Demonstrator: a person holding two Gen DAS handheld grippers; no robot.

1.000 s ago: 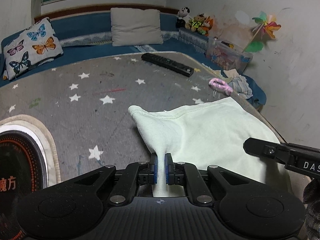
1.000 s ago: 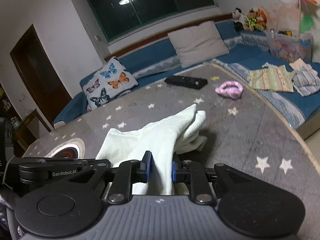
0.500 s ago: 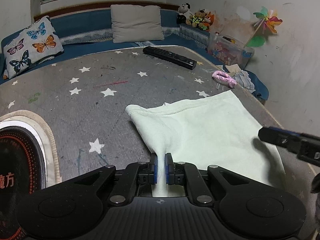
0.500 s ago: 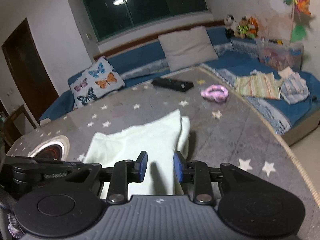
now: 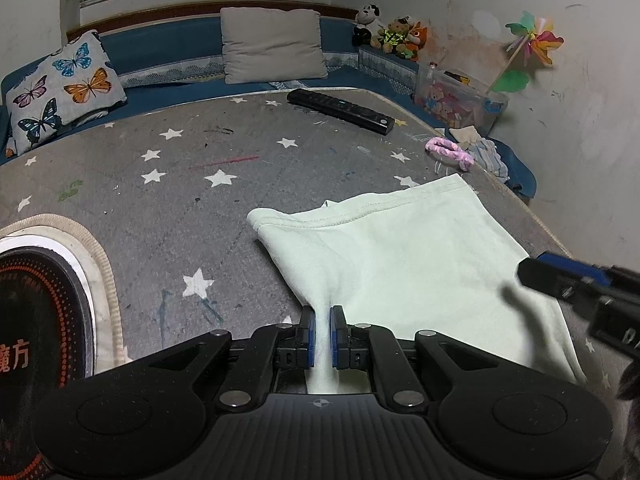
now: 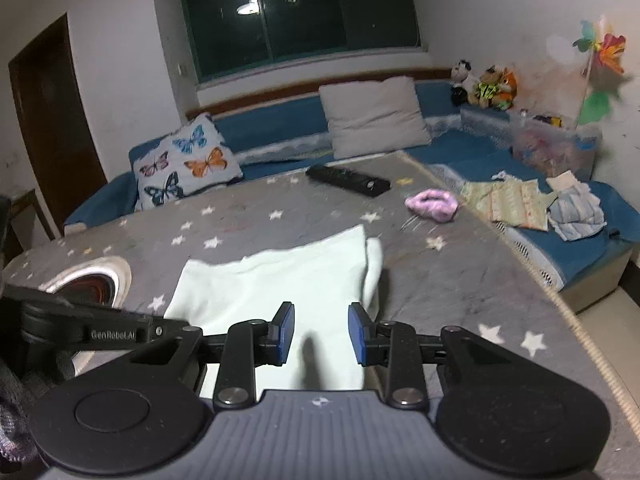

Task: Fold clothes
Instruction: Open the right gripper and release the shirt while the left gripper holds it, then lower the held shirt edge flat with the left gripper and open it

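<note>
A pale green garment (image 5: 400, 252) lies folded flat on the grey star-patterned mat (image 5: 180, 200). My left gripper (image 5: 322, 330) is shut on a pinch of its near edge, the cloth rising between the blue pads. In the right wrist view the same garment (image 6: 288, 280) spreads out ahead. My right gripper (image 6: 319, 334) hovers just above its near part, open, with nothing pressed between the pads (image 6: 286, 332). The right gripper's finger (image 5: 576, 284) enters the left wrist view from the right, over the garment's right edge.
A black remote (image 5: 340, 110) and a pink scrunchie (image 5: 448, 152) lie farther back on the mat. A round black-and-orange pattern (image 5: 36, 320) sits at the left. Blue cushions with pillows (image 6: 372, 116), loose clothes (image 6: 520, 204) and a toy bin (image 5: 460, 104) border the mat.
My right gripper has let go of the garment and opened; the cloth it held up has dropped flat. My left gripper has kept its hold.
</note>
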